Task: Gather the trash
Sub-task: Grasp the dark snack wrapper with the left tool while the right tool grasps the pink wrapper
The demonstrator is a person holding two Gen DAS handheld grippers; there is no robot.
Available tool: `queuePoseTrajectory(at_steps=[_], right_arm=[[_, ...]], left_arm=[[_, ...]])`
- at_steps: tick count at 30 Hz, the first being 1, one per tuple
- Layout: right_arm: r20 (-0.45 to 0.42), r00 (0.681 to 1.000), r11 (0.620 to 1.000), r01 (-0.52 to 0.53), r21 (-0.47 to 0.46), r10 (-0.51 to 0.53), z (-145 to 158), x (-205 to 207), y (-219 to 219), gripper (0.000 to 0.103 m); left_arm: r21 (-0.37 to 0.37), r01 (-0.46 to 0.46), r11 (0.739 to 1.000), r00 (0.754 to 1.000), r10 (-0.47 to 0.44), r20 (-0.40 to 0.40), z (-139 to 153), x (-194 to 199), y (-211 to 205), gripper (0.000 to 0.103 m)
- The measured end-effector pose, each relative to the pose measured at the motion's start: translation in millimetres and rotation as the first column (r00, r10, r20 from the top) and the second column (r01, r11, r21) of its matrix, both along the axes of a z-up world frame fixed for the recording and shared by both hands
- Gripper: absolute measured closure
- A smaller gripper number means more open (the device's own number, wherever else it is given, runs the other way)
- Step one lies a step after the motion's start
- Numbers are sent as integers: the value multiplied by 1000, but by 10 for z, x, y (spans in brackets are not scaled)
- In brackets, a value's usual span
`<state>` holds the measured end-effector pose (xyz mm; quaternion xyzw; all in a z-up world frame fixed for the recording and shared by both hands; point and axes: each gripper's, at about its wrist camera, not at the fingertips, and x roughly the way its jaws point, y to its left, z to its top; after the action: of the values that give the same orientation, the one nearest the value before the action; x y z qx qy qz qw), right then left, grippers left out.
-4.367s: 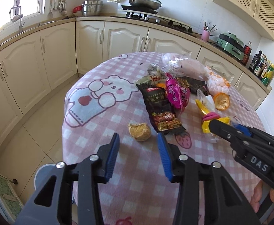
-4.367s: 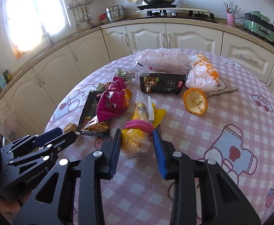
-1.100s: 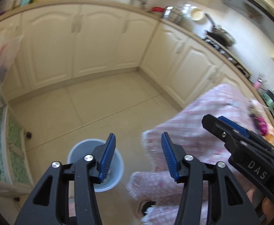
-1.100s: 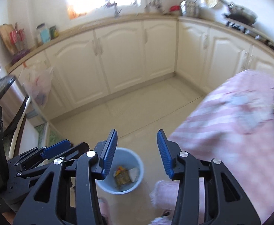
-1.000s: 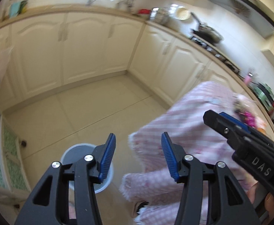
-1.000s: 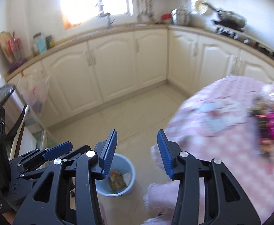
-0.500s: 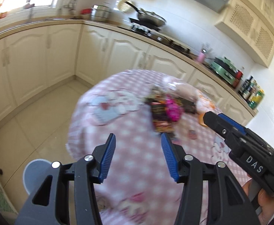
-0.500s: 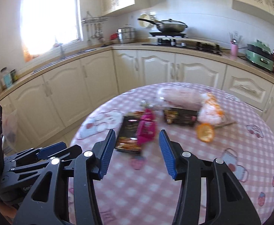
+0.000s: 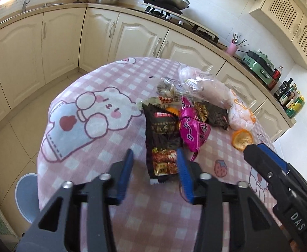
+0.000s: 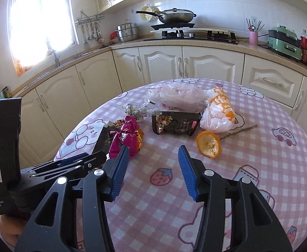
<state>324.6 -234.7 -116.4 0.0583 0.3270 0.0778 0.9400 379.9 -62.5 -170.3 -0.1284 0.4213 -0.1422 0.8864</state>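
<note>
Trash lies on the pink checked tablecloth [image 9: 86, 159]: a long black snack wrapper [image 9: 162, 142], a magenta wrapper [image 9: 192, 131], another black wrapper [image 10: 175, 125], an orange peel half [image 10: 209, 143], a white and orange bag [image 10: 218, 111] and a clear plastic bag [image 10: 176, 95]. My left gripper [image 9: 155, 172] is open and empty, its jaws either side of the long black wrapper's near end. My right gripper [image 10: 153, 169] is open and empty above bare cloth, between the magenta wrapper [image 10: 125, 137] and the peel.
A blue-grey bin [image 9: 26, 195] stands on the tiled floor left of the table. Cream cabinets and a counter with a hob and wok [image 10: 174, 15] curve behind. A twig [image 10: 238, 133] lies by the peel.
Both grippers have swung from the floor bin back up to the table and closer to the trash pile. The bread piece and yellow wrapper seen earlier on the table are gone.
</note>
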Motion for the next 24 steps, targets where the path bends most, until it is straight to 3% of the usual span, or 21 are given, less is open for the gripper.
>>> queuePoseTrajectory(at_steps=[1, 2, 5, 9, 18, 19, 20, 24], right_arm=[[-4, 1000, 1000, -2, 1, 2, -5, 18, 5, 57], [-7, 1000, 1000, -4, 0, 4, -7, 38, 11, 57], [-19, 1000, 1000, -8, -1, 8, -21, 93, 64, 57], [-49, 998, 999, -32, 0, 32, -63, 191, 168, 56], [-122, 991, 998, -56, -41, 51, -193, 541, 491, 53], [-139, 989, 998, -60, -32, 55, -225, 577, 496, 58], [-152, 987, 998, -59, -21, 55, -253, 602, 484, 74], [-113, 993, 998, -38, -45, 32, -190, 500, 429, 78]], left_arm=[[-7, 11, 1000, 1000, -11, -9, -14, 24, -6, 92], [-15, 18, 1000, 1000, -18, -15, -32, 41, -10, 100], [-69, 28, 997, 999, -27, 19, -23, -13, 56, 103], [-53, 10, 999, 996, -5, 93, 90, -176, 192, 103], [-74, -70, 995, 988, 80, 133, 199, -387, 690, 103], [-78, -73, 994, 988, 83, 134, 199, -396, 728, 103], [-86, -74, 994, 987, 85, 134, 199, -403, 762, 103], [-111, -66, 992, 987, 82, 139, 198, -455, 857, 103]])
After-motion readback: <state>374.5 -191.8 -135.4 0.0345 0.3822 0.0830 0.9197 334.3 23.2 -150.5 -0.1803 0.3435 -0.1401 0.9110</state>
